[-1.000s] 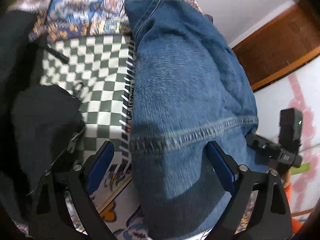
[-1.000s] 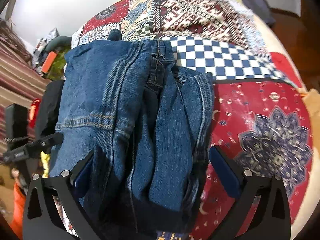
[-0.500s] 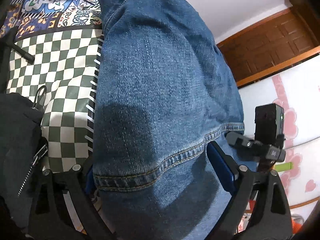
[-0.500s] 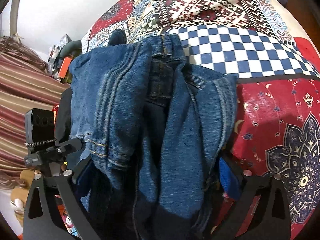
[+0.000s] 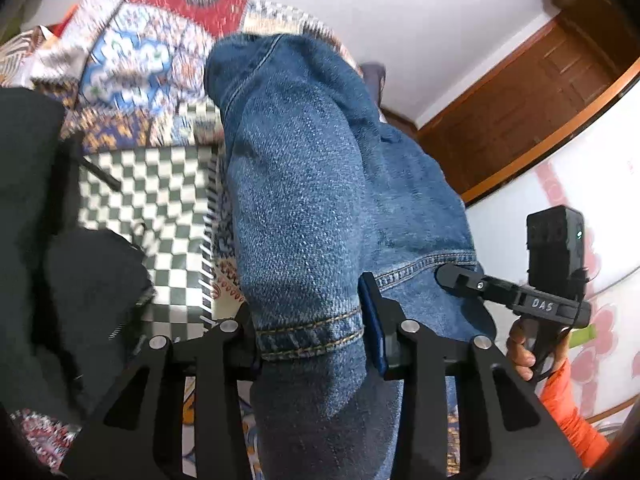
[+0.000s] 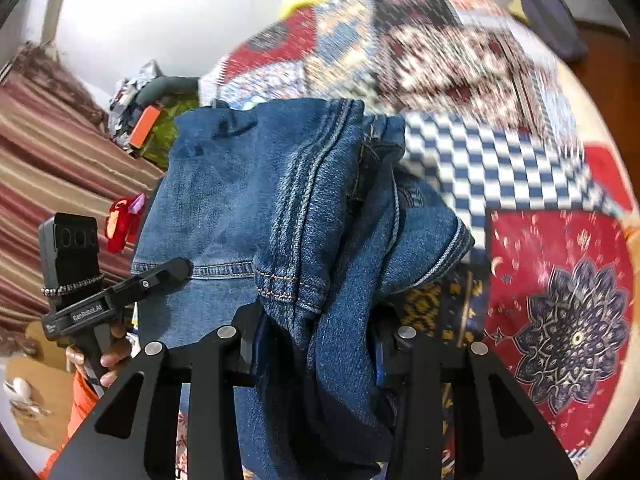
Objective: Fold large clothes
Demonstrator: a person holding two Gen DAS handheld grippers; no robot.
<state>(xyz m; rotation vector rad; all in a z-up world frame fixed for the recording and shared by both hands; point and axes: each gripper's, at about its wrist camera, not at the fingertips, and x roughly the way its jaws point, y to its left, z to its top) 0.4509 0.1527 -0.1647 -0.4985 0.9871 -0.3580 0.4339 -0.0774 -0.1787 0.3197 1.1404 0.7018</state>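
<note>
Jeans [image 5: 320,208], blue denim, bunched and lifted above a patchwork bedspread [image 6: 560,280]: left tongs [image 5: 310,336] closing, pads pressed on a hemmed leg end; right tongs [image 6: 316,344] closing, clamped on a thicker gathered fold. Bare checked and red cover lies open beside the denim. Left view alone shows black clothing [image 5: 60,280] and a wooden door [image 5: 520,112]; right view alone shows striped curtain [image 6: 48,152].

Blue denim jeans [image 5: 320,200], patchwork-patterned bedspread [image 6: 560,280]

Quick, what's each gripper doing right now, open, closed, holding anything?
Left gripper: jaws closing, clamped on the jeans hem.
Right gripper: jaws closing, clamped on bunched jeans.
</note>
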